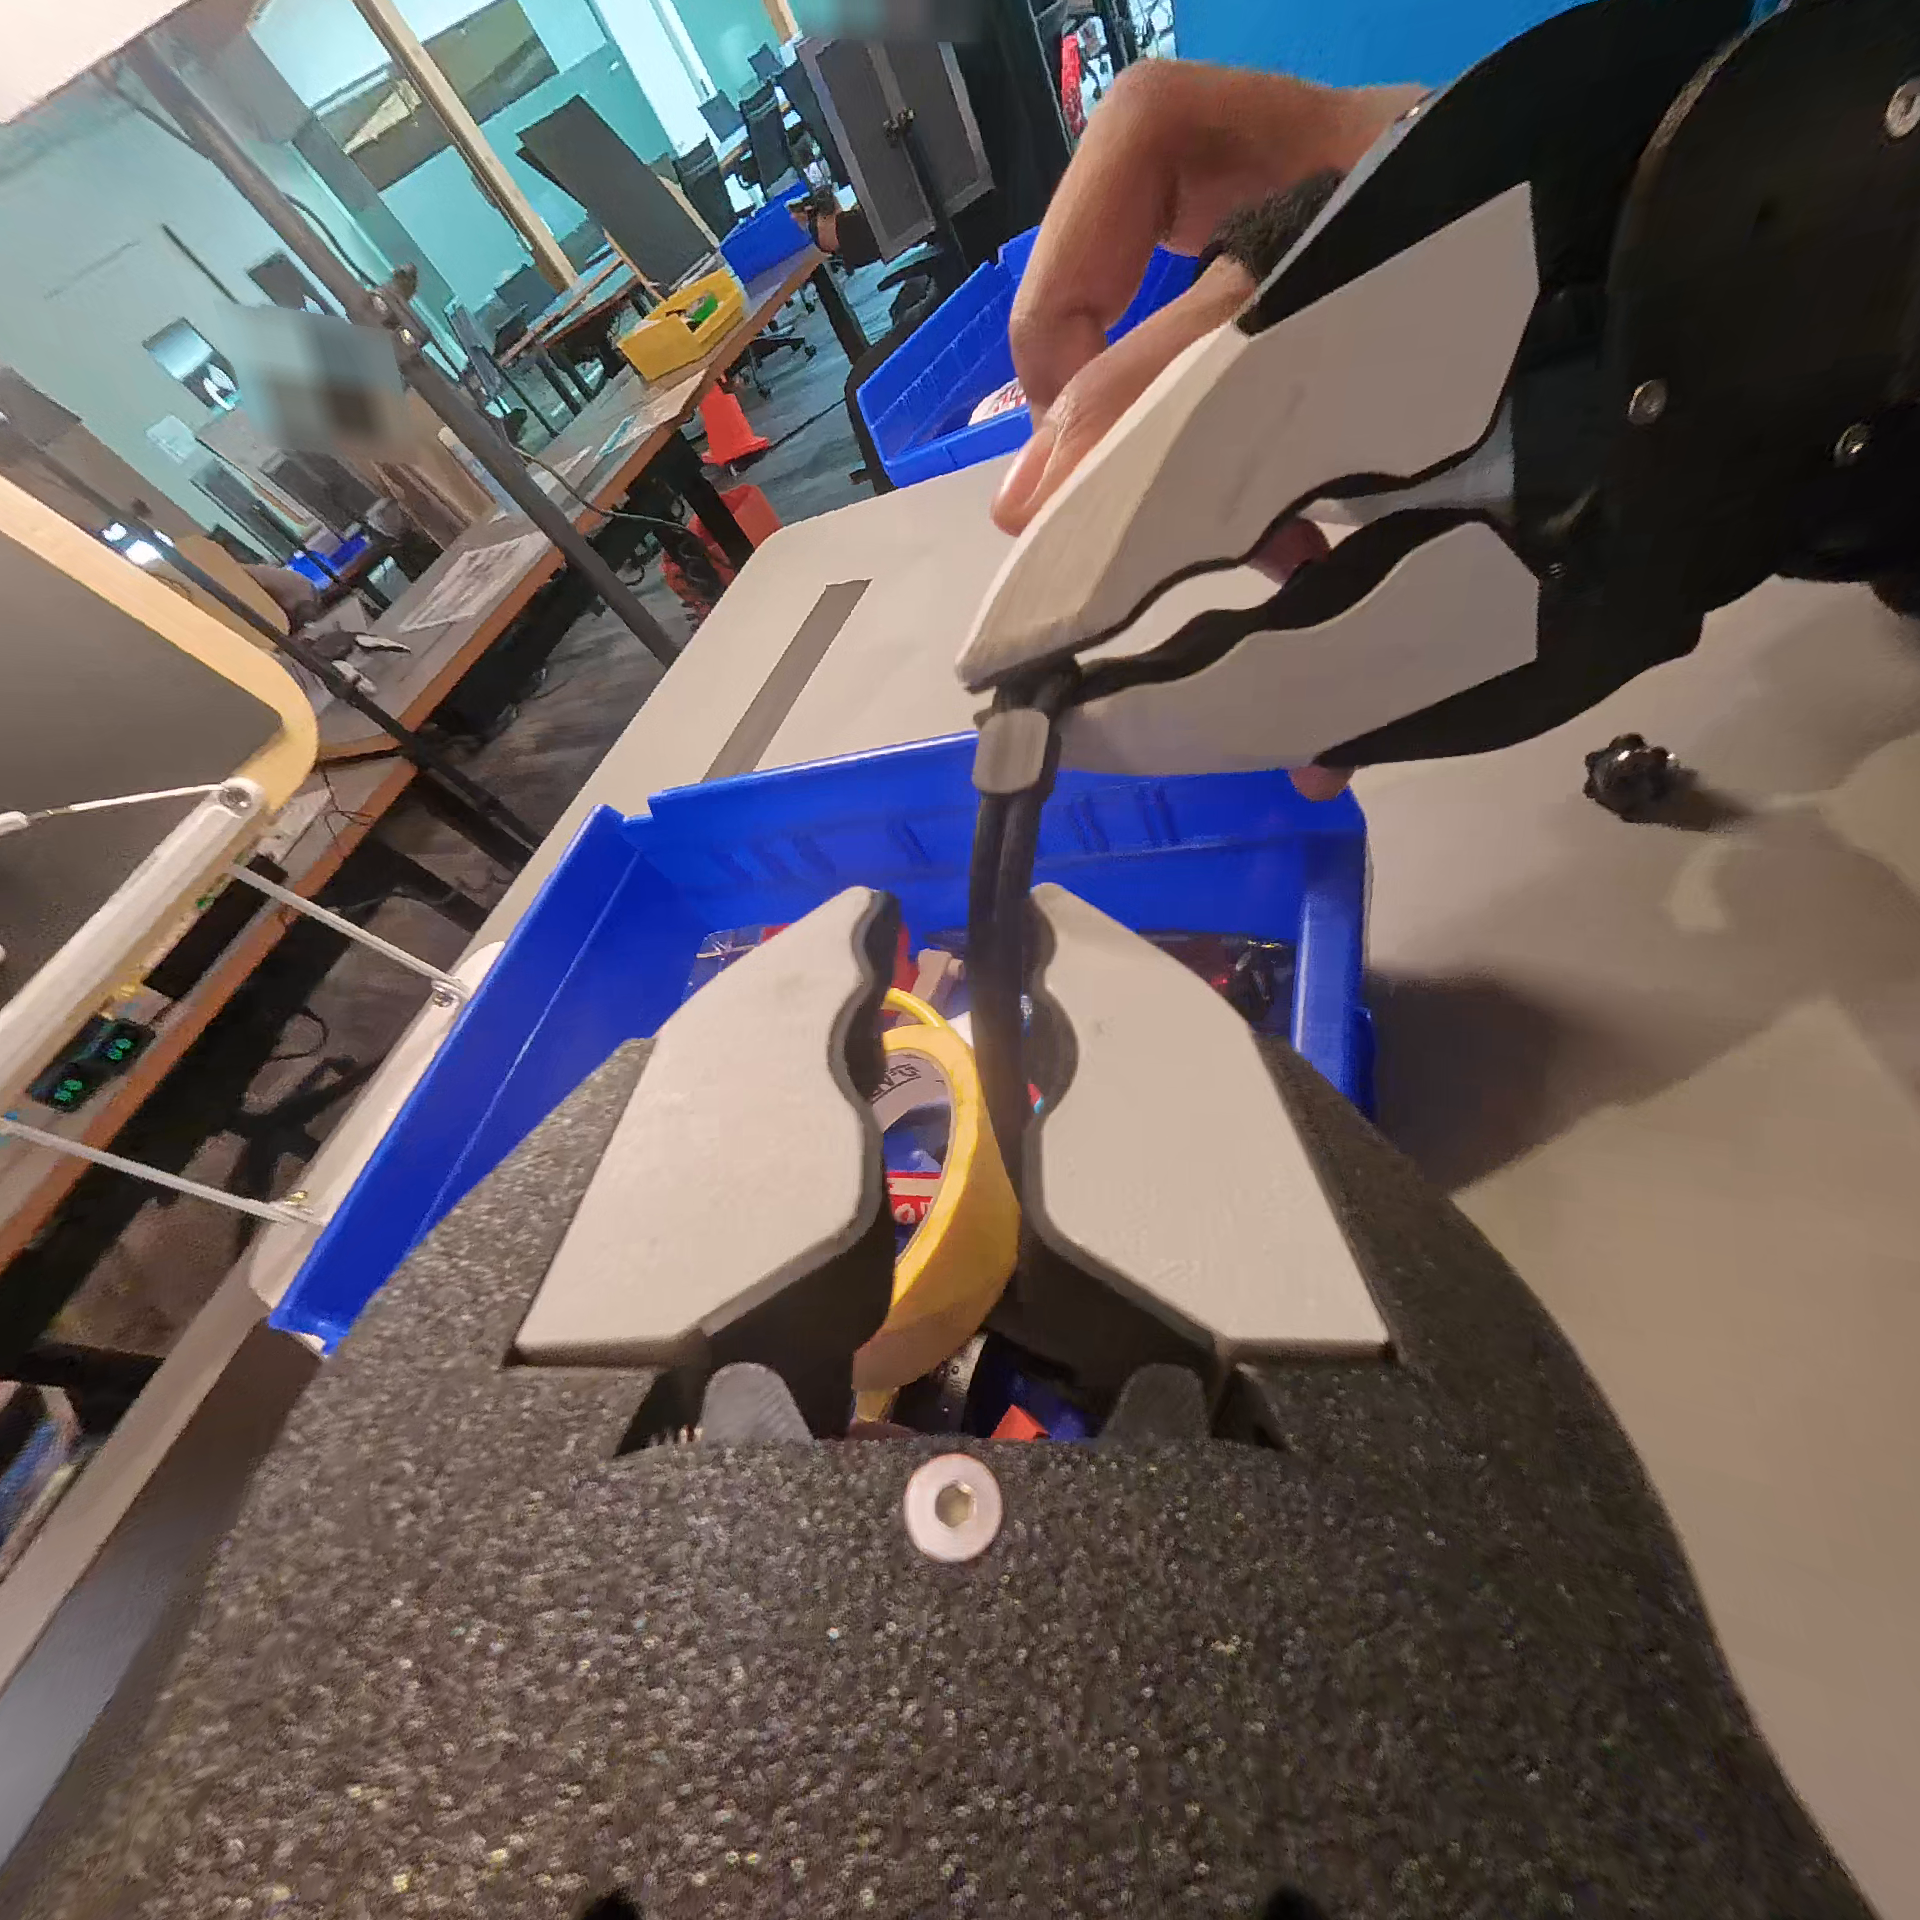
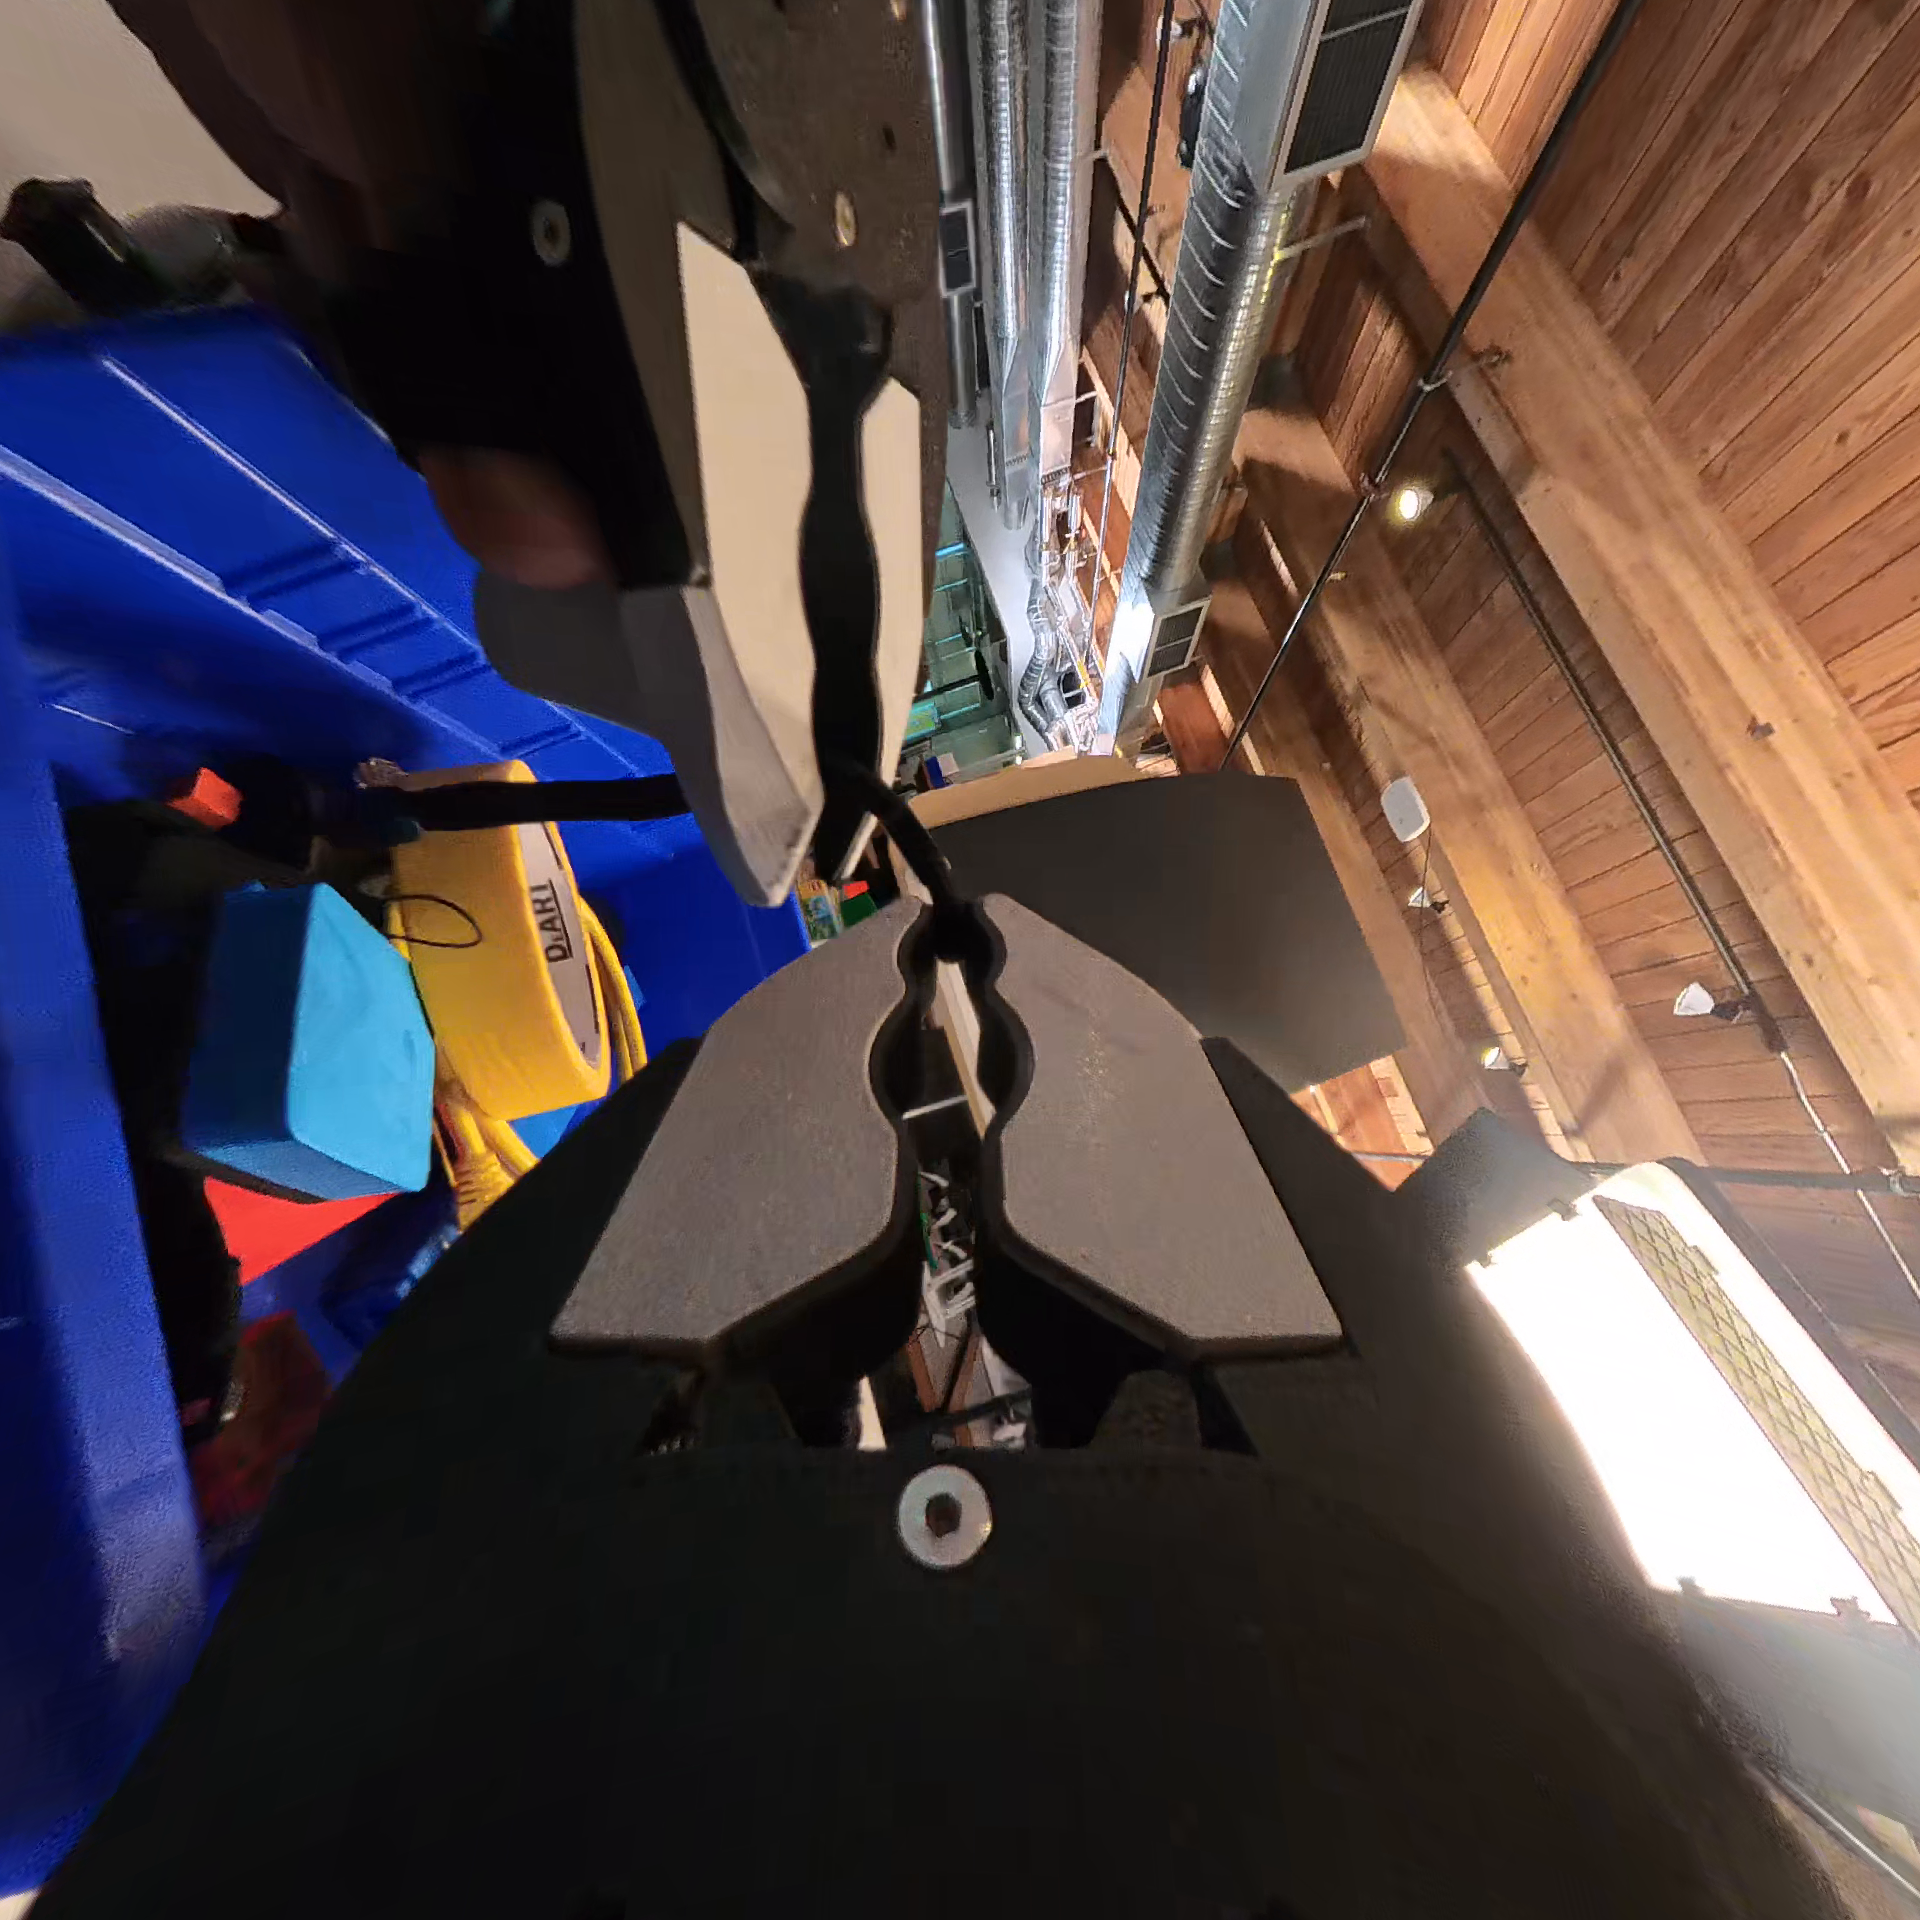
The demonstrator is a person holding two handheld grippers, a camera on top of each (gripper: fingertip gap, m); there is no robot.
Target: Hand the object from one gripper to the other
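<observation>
A black cable (image 1: 1000, 862) with a grey clip (image 1: 1013, 743) hangs over a blue bin (image 1: 1143, 821). My right gripper (image 1: 1003, 691), held by a hand, is shut on the cable's top end; in the right wrist view (image 2: 951, 920) the cable (image 2: 906, 821) is pinched at its fingertips. My left gripper (image 1: 961, 914) is open around the cable lower down. The cable lies against its right finger (image 1: 1143, 1091) and the left finger stands clear of it. The left gripper also shows in the right wrist view (image 2: 821, 842), coming in from above.
The bin holds a yellow tape roll (image 1: 966, 1226), a cyan block (image 2: 312, 1039), a yellow cord (image 2: 478, 1164) and other clutter. It stands on a grey table (image 1: 1662, 1299) with a black knob (image 1: 1631, 774). A second blue bin (image 1: 935, 374) lies behind. My two grippers' fingertips are within a few centimetres of each other.
</observation>
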